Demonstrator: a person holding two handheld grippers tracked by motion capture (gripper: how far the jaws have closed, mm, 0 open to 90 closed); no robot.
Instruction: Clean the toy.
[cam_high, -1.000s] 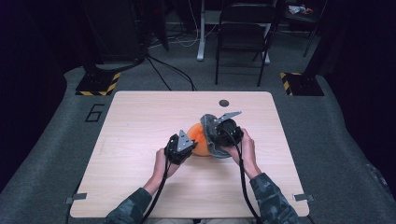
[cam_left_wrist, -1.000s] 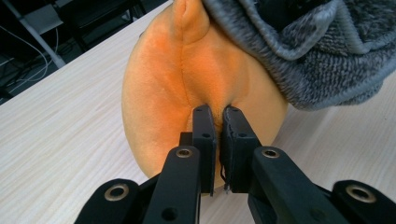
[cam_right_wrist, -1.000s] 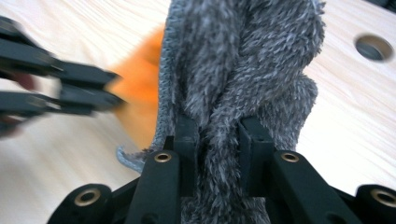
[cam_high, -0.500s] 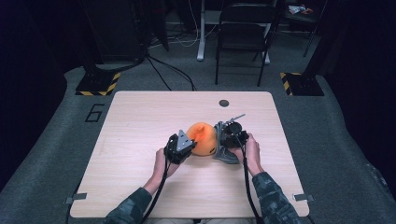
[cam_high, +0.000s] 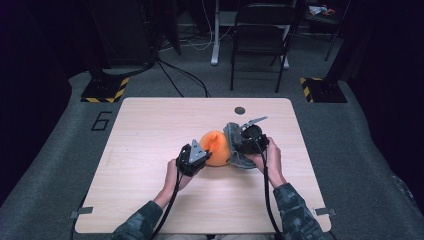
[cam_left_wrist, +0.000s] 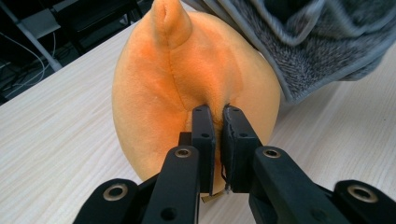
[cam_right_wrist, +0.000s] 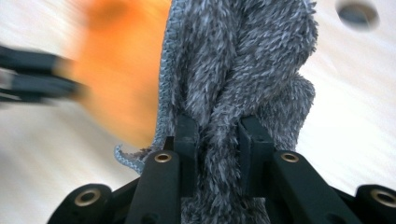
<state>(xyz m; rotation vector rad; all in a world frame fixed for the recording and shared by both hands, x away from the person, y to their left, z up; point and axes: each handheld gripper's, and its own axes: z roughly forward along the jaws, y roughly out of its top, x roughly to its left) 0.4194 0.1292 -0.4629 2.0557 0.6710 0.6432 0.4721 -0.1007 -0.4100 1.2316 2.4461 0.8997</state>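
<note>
The table (cam_high: 150, 165) has much free wood to the left and front of the work, and its edges are far. The orange plush (cam_high: 215, 147) stands near the middle, its right side hidden by the grey cloth (cam_high: 235, 145). The left gripper (cam_left_wrist: 215, 140) pinches the plush; the right gripper (cam_right_wrist: 217, 140) clamps the cloth, and the plush looks blurred in its view.

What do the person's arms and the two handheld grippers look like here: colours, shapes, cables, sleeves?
Both forearms wear camouflage-patterned sleeves. Each hand carries a black gripper: the left gripper and the right gripper have two flat black jaws on hinged links with metal rivets. A grey three-cornered plate tops the left one. A black cable trails back from each.
</note>
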